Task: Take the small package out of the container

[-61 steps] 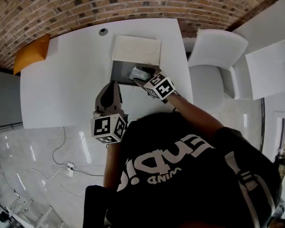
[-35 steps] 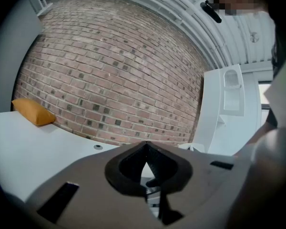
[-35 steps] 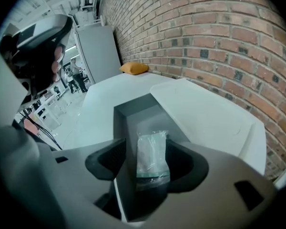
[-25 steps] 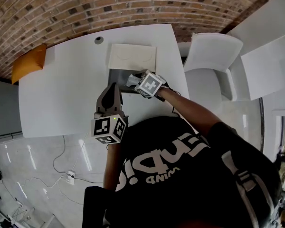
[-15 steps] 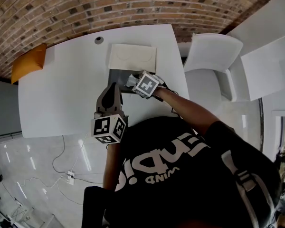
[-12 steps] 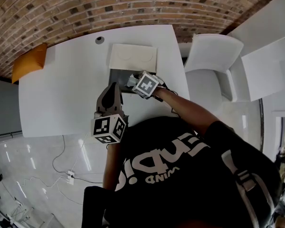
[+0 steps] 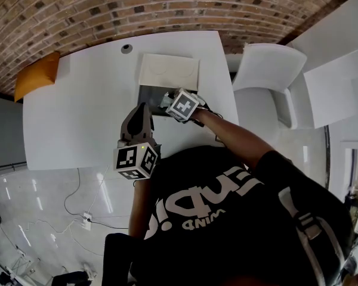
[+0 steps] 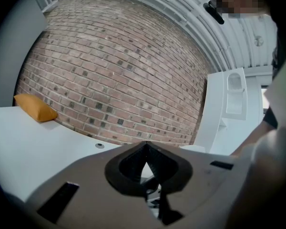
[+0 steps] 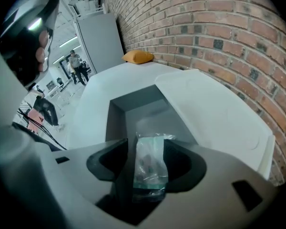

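White worktop fills the middle of the head view, with the person leaning over its near edge. Nearest, the left tongs hang level and clenched on nothing, parked where they were a moment ago, just short of the container at their 12 o'clock.

The right tongs are tipped steeply down into that grey box. Since a couple of seconds back they have swung in from 3 o'clock to sit over it, and their jaws have just been closing. The package, a small clear bag, stands upright between them, and both pads appear to press its sides. It is still inside the container, low against the near wall.

That makes this the grasp itself. The pull-out has not started, and a soft bag may slip if the squeeze is light.

Beyond the box, at 12 o'clock, its white lid lies flat. Farther off, an orange cushion sits at 10 o'clock against the brick wall.
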A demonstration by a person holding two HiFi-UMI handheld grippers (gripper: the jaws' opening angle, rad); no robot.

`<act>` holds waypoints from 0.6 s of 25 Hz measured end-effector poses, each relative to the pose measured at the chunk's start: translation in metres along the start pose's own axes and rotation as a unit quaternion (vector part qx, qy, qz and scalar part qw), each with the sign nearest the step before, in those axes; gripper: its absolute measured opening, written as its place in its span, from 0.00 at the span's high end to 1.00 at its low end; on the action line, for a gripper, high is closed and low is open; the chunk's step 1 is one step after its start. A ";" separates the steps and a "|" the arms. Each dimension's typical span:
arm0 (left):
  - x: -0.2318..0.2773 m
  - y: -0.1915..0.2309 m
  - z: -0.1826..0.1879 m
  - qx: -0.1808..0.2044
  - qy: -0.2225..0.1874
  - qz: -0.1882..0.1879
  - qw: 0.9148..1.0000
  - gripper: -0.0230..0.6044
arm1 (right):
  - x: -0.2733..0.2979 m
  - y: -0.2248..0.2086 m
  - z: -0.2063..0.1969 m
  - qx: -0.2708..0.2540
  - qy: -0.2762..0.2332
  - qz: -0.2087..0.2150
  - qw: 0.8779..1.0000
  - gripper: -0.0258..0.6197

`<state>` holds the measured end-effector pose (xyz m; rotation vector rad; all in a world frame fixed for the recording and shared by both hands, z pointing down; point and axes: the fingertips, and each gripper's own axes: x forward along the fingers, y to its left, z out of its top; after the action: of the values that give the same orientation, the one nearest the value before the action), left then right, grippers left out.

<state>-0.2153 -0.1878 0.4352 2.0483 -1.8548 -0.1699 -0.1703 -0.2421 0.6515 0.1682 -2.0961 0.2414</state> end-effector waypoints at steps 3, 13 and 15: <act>-0.001 0.003 -0.001 -0.003 0.000 0.003 1.000 0.95 | 0.005 0.001 -0.002 -0.011 0.006 0.001 1.000 0.60; -0.002 0.004 -0.004 -0.015 0.003 0.004 1.000 0.95 | 0.013 0.006 -0.004 -0.005 0.020 0.012 1.000 0.61; -0.002 0.006 -0.004 -0.017 0.003 0.006 1.000 0.95 | 0.014 0.004 -0.002 -0.008 0.017 0.008 1.000 0.61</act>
<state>-0.2198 -0.1853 0.4405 2.0130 -1.8476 -0.1897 -0.1771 -0.2385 0.6643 0.1369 -2.0666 0.2361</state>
